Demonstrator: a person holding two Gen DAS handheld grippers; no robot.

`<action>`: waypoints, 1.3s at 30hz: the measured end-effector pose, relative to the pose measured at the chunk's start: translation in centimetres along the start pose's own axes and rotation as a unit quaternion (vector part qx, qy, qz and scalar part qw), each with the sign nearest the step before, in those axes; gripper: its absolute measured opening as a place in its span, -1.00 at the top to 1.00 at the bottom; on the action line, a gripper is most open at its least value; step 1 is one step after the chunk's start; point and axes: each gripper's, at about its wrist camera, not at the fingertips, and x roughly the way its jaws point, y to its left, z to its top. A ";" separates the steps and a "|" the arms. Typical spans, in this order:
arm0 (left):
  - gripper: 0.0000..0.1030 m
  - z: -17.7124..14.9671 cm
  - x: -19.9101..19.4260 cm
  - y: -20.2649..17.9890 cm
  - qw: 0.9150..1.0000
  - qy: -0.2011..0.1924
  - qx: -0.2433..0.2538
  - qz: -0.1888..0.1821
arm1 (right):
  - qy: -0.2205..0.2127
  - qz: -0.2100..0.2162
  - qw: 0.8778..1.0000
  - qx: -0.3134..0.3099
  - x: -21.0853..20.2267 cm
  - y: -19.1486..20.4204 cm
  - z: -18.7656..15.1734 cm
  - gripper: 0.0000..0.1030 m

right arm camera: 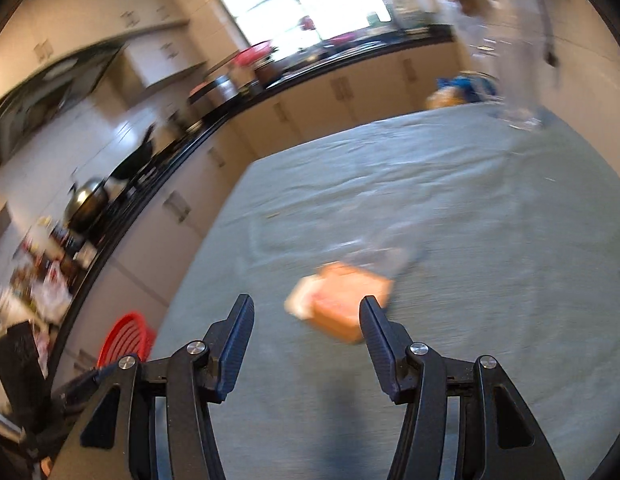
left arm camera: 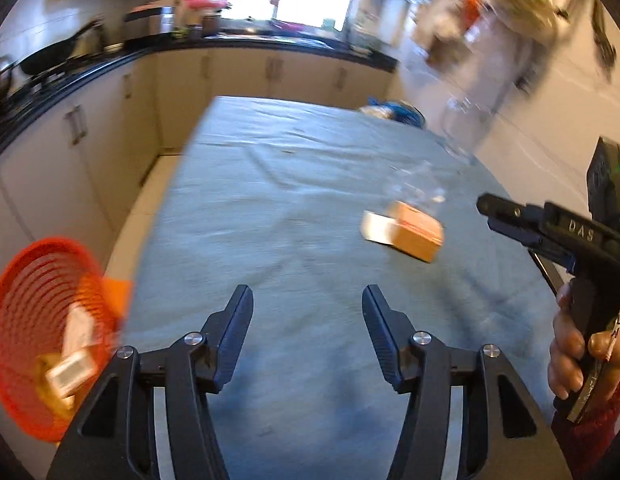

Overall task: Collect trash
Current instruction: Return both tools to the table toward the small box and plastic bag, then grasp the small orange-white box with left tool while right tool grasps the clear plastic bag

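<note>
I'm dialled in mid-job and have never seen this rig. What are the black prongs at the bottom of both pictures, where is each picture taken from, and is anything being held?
No robot here: a person carries a hand-held gripper in each hand, each with a camera looking along its two fingers. The prongs are those fingers. One picture is from the left gripper; the other from the right gripper. In the left view you also see the right gripper from the side, with the hand on its handle. Both are open and empty. On the table lies an orange box, with something clear beside it, too blurred to name. The red basket beside the table already holds a few pieces.
</note>
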 end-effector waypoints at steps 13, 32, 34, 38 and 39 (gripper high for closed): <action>-0.44 3.5 8.9 -10.4 0.997 0.044 0.069 0.010 | 0.002 0.018 0.997 0.080 0.4 -8.4 0.3 -0.16; -0.03 3.4 11.4 -10.7 0.993 0.055 0.097 0.038 | -0.003 0.015 0.997 0.070 0.4 -8.3 0.1 -0.16; -0.03 3.0 10.4 -10.1 0.994 0.048 0.096 0.032 | -0.002 0.014 0.998 0.064 0.5 -8.0 0.3 -0.16; -0.02 1.9 8.5 -8.6 0.995 0.040 0.089 0.024 | 0.012 0.023 0.998 0.057 1.1 -7.1 0.7 -0.19; -0.02 1.6 7.8 -8.1 0.995 0.035 0.086 0.024 | 0.021 0.029 0.998 0.052 1.4 -6.5 1.1 -0.21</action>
